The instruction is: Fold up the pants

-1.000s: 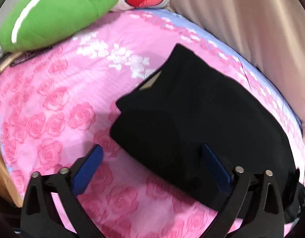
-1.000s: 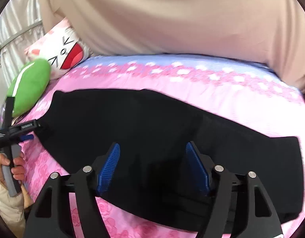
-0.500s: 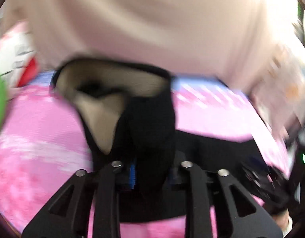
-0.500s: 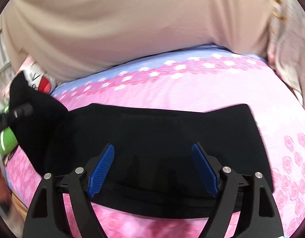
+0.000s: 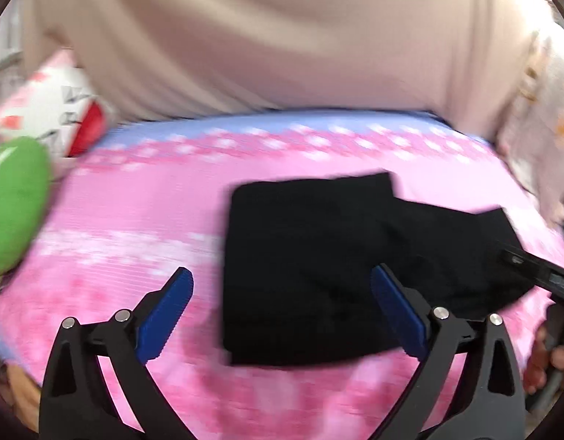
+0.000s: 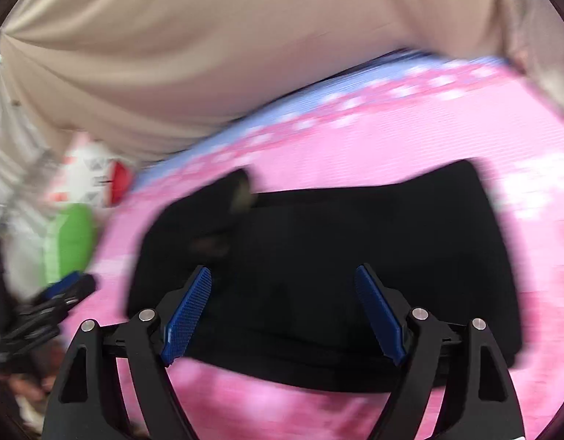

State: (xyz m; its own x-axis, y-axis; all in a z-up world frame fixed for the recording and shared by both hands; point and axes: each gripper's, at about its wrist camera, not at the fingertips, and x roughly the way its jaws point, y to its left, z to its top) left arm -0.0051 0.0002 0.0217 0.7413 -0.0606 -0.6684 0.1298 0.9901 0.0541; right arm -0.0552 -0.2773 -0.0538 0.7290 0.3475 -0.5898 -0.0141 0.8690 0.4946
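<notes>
1. The pants (image 5: 318, 267) are looking mostly done: they're lying on the pink floral bed (image 5: 142, 212) as a short black bundle, one layer doubled over the other.
2. What's probably left is one more fold or a tidy-up. The layers aren't lining up neatly toward 3 o'clock in the left wrist view, though the blur is making it hard to say for sure.
3. The left gripper (image 5: 282, 311) is opening its fingers wide and gripping nothing. The bundle's left edge is sitting between them, with the 3 o'clock finger over the cloth and the 9 o'clock one over bare sheet.
4. The right gripper (image 6: 282, 311) is hanging wide open too, holding nothing.
5. In the right wrist view the pants (image 6: 336, 256) are filling the gap between both fingers and running out toward 12 and 3 o'clock.
</notes>
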